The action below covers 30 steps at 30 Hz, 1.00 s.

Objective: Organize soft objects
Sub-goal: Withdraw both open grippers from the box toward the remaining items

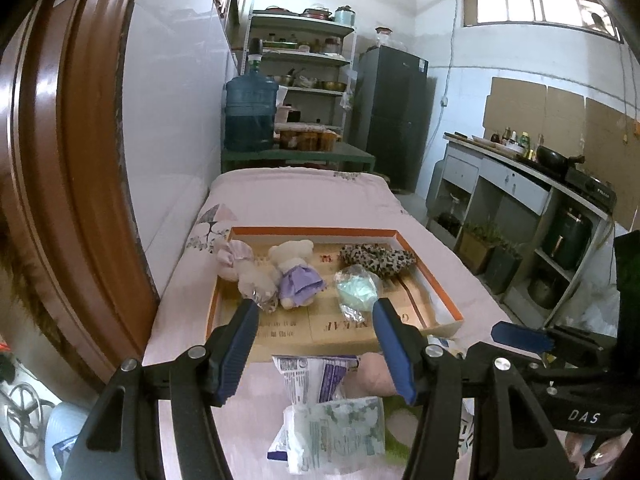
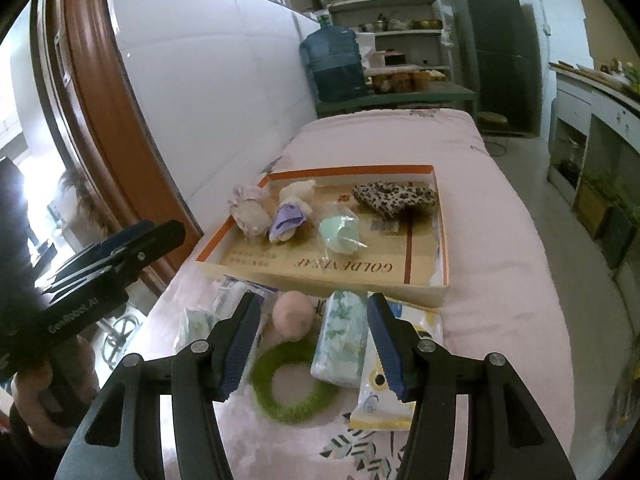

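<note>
Nearby, both spread, empty grippers [image 1: 316,320] [image 2: 310,316] face tissue packs [image 2: 342,336] crowding the tray [image 2: 320,276].

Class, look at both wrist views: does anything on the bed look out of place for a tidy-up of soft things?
Yes. The tray already holds four soft items, but several are outside it on the pink cover in front: a green ring, a pink ball and tissue packs, lying at mixed angles and partly overlapping.

"GOLDEN LEAF" stands upside down on the floor of the shallow orange-rimmed cardboard box [image 2: 440,216]. "GenRobot.AI" is printed on the black left gripper [image 2: 120,248], and "DAS" on the black right gripper [image 1: 520,338].
</note>
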### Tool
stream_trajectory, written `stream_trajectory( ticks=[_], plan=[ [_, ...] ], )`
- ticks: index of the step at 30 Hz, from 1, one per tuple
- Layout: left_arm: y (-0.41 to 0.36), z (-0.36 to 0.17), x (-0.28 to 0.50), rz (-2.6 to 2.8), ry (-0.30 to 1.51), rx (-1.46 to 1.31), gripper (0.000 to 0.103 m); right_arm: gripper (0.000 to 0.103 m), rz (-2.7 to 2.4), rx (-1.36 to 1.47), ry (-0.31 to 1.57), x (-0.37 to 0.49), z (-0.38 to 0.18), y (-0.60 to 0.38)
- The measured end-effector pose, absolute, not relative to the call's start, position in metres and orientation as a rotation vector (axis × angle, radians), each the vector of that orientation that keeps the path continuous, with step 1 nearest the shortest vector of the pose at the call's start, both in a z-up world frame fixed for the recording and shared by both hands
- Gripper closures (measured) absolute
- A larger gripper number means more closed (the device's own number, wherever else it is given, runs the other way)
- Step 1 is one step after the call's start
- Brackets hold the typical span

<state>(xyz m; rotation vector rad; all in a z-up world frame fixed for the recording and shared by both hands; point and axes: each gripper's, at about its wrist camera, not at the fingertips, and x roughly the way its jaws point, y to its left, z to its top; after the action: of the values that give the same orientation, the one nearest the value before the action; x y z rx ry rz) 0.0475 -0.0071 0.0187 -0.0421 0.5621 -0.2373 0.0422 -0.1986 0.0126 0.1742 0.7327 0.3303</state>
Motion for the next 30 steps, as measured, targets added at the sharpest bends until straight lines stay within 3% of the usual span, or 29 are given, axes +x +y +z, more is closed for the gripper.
stream_trajectory(
  ticks=[30],
  plan=[
    [0.003,-0.025,0.023,-0.299,0.609,-0.095,0.044,0.046,0.250,0.164,0.770,0.015,-0.026,-0.208]
  ],
)
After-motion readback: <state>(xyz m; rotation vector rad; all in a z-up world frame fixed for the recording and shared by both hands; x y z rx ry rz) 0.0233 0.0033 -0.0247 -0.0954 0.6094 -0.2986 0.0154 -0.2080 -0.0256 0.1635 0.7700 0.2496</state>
